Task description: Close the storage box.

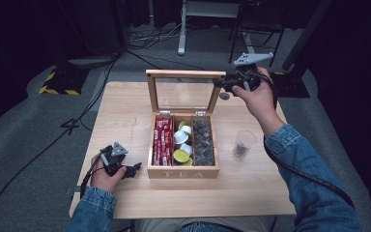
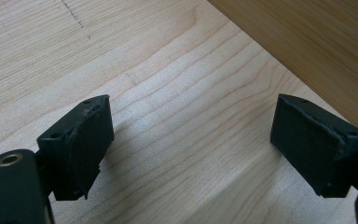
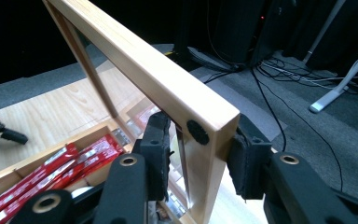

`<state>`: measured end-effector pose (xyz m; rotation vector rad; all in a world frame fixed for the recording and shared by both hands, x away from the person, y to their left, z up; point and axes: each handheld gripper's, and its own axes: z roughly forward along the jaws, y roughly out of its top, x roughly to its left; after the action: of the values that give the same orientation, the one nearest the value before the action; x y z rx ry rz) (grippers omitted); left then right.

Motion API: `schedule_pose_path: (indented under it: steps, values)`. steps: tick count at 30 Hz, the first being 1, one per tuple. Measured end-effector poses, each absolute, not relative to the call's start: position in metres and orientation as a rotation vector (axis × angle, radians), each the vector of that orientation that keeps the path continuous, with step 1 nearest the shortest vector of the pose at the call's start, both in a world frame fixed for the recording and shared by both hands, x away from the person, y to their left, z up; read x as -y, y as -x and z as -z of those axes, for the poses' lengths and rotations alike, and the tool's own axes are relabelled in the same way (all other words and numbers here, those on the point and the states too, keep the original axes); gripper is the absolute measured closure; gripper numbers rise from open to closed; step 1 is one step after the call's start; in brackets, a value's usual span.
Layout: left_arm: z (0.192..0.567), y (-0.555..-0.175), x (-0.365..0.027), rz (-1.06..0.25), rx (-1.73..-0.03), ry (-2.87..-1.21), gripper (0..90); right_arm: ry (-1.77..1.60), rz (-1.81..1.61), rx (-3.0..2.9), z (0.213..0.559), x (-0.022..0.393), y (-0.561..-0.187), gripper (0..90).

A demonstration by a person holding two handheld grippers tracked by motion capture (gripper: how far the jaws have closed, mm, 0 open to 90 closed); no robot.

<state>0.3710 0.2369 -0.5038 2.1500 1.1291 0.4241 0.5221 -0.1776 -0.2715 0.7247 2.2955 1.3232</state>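
The right gripper (image 3: 199,164) clamps the upper corner of the tea box's glass-paned lid (image 1: 185,74), holding it upright so the compartments stay reachable, while the left gripper (image 2: 191,140) rests wide open and empty on the table (image 1: 125,111) beside the box.

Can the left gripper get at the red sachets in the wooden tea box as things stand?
Probably yes. The left gripper rests open on the table by the wooden tea box, the glass lid is held up by the right gripper, and the red sachets lie uncovered in the nearest compartment.
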Motion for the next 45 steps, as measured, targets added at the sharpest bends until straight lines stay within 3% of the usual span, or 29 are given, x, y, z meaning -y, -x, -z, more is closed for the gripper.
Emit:
schedule_pose_path:
  steps: [26, 45]
  values:
    - [0.504, -0.371, -0.237, -0.424, -1.130, -2.149, 13.6, -0.595, -1.294, -2.407, 0.300, 0.185, -0.452, 56.4]
    - [0.504, -0.371, -0.237, -0.426, -1.129, -2.149, 13.6, -0.523, -1.277, -2.402, 0.323, 0.185, -0.426, 49.2]
